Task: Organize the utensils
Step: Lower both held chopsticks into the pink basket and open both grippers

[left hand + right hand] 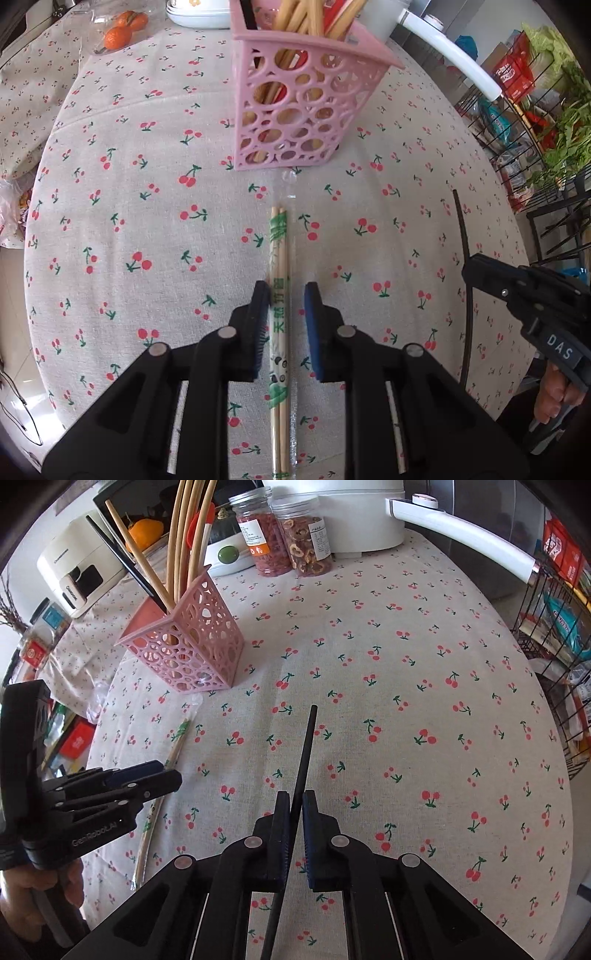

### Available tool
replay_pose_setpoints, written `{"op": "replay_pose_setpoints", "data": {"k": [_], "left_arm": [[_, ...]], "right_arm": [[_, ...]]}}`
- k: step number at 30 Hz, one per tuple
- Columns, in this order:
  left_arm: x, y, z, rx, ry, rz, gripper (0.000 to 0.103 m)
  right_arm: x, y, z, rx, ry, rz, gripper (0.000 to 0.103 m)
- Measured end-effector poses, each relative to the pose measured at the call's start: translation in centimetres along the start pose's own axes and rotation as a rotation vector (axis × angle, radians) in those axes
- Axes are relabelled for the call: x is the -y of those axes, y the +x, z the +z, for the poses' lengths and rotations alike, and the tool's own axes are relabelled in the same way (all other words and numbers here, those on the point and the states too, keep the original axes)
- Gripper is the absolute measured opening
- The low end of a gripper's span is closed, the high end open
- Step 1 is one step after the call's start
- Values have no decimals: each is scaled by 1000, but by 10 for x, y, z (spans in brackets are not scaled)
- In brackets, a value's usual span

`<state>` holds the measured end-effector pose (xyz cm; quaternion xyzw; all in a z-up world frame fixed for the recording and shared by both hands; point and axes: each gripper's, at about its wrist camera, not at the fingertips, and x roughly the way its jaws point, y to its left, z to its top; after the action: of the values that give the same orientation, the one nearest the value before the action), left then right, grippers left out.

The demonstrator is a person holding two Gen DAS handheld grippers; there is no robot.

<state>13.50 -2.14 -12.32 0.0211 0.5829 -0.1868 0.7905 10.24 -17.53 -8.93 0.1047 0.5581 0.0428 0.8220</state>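
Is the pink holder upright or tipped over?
Upright. The pink holder stands on its base on the tablecloth, open top up, with chopsticks sticking out of it.

Your wrapped bamboo chopsticks (279, 295) lie flat mid-cloth, pointing at the upright pink holder (299, 99); the black chopstick (303, 760) lies nearer the right edge.
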Motion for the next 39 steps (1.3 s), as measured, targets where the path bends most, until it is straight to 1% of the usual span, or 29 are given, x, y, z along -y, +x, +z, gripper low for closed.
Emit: {"op": "replay_pose_setpoints", "data": {"k": [1, 3, 5, 7, 13, 21, 25, 27, 31, 33, 37, 39], "left_arm": [[-1, 1, -1, 5, 6, 10, 11], [-2, -2, -3, 22, -3, 13, 11], [1, -11, -5, 56, 9, 17, 11], [2, -26, -7, 106, 21, 16, 11], [3, -77, -17, 266, 23, -29, 11], [2, -129, -31, 443, 17, -86, 11], [-3, -150, -32, 554, -23, -114, 11], [-6, -158, -28, 620, -39, -113, 11], [-9, -170, -14, 738, -48, -86, 11], [-11, -173, -6, 793, -50, -88, 11], [-11, -172, 17, 894, -67, -87, 11], [-9, -168, 29, 933, -67, -81, 11]], "right_arm": [[0, -3, 0, 4, 0, 10, 7], [-1, -7, 0, 19, -5, 31, 7], [-2, -16, -1, 42, -13, 53, 6], [-4, -27, -1, 72, -20, 76, 6], [-11, -67, -8, 182, -58, 126, 6], [-30, -110, -21, 333, -154, 125, 6], [-37, -124, -26, 406, -168, 114, 5], [-38, -131, -24, 443, -166, 117, 5], [-37, -146, -12, 514, -141, 134, 5], [-38, -153, 0, 544, -128, 142, 5], [-41, -164, 30, 590, -106, 156, 5], [-44, -170, 44, 594, -104, 166, 5]]}}
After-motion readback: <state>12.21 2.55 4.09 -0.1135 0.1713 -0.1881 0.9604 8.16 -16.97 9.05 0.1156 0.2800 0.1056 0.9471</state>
